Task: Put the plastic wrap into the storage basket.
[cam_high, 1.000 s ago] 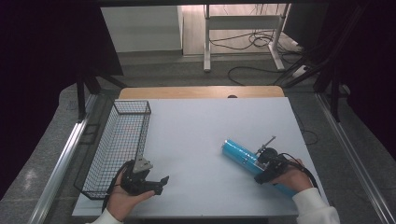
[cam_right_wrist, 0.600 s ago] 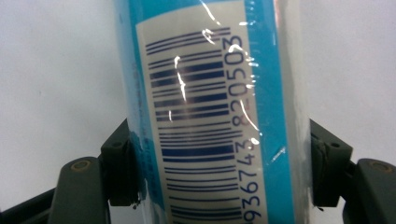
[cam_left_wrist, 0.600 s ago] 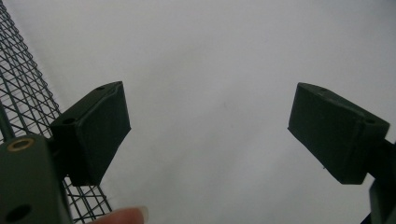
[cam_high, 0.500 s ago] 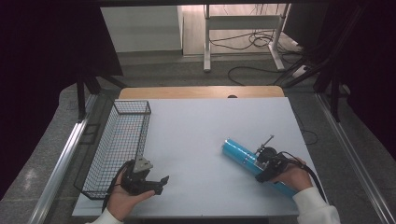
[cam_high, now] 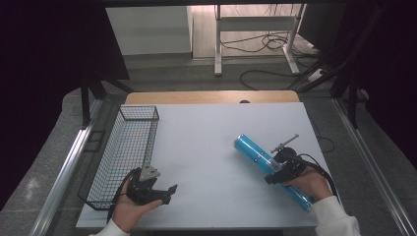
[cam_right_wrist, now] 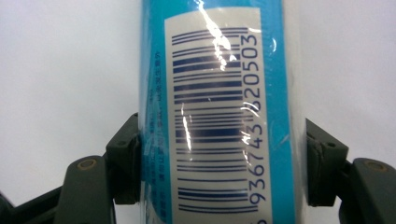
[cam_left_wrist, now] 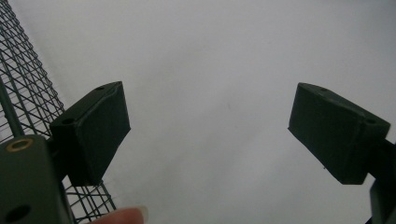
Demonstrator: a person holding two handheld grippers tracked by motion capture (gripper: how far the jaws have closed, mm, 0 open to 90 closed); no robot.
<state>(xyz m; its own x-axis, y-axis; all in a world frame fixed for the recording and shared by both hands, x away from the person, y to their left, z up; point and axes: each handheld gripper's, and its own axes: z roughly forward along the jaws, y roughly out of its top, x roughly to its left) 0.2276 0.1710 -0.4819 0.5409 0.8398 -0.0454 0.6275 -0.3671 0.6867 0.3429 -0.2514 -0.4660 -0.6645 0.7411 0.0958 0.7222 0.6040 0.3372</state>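
R gripper (cam_high: 276, 172): jaws closed on blue tube (cam_high: 268, 164), one pad on each side of tube body; in right gripper view, tube (cam_right_wrist: 219, 112) runs straight up between the jaws, barcode label facing camera.
Grip point: approx. mid-length of tube; near end passes under R hand (cam_high: 307, 184), far end projects up-left from gripper.
Tube attitude: lying low over table (cam_high: 216, 142), diagonal; cannot tell whether it touches surface or is lifted.
Tube vs. basket: well apart; tube on right half of table, wire basket (cam_high: 125, 152) along left edge.
L gripper (cam_high: 164, 189): jaws set wide, nothing between them; in left gripper view, only bare table surface (cam_left_wrist: 210, 93) between the two black pads.
L gripper vs. basket: just beside basket's near right corner; basket mesh (cam_left_wrist: 28, 88) visible at left of left gripper view, close to left pad. Contact w/ mesh: cannot tell.
L hand (cam_high: 130, 209): wraps gripper body from below; fingertip (cam_left_wrist: 123, 215) at bottom edge of left gripper view.
Basket contents: no items seen inside.
Cable: black lead (cam_high: 322, 169) loops from R gripper over R hand.
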